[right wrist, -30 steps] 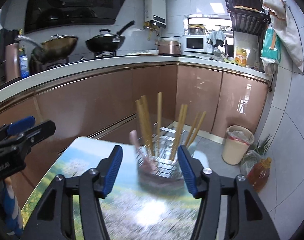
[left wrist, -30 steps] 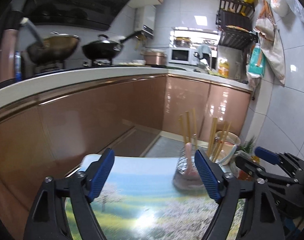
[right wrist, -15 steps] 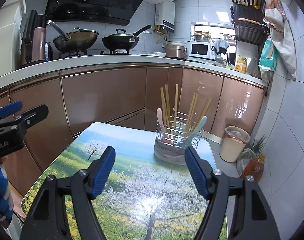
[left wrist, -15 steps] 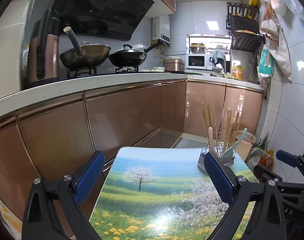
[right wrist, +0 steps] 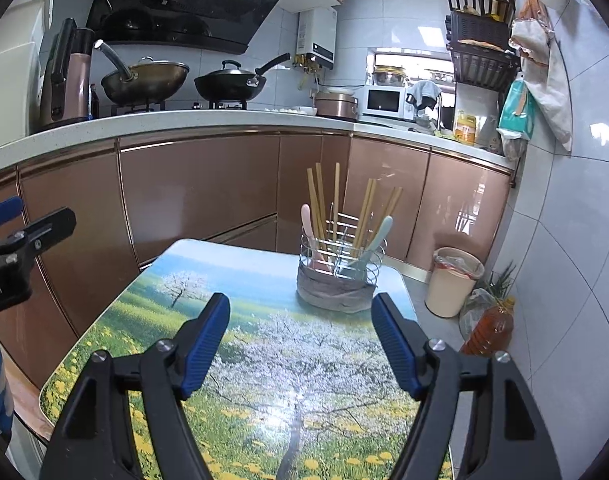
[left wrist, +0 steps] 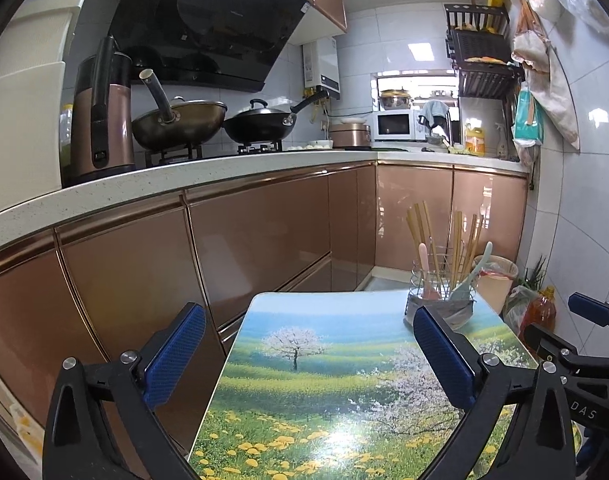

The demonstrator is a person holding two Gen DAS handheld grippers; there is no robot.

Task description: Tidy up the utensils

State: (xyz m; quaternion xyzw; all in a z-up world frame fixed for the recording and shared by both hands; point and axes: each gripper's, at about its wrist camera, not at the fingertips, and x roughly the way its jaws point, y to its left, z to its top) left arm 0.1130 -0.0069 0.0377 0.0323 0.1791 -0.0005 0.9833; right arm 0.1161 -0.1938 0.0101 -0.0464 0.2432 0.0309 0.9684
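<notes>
Left gripper (left wrist: 308, 350) and right gripper (right wrist: 302, 340) tilted down over table (right wrist: 264, 360), fingers spread (empty), just opening

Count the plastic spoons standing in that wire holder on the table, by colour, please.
Pink spoon: 1
Pale green spoon: 1
Total: 2, both standing in the wire holder among the chopsticks.

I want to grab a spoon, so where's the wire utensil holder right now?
In both wrist views the wire utensil holder stands at the far right corner of the landscape-print table, in front of the copper cabinets.
</notes>
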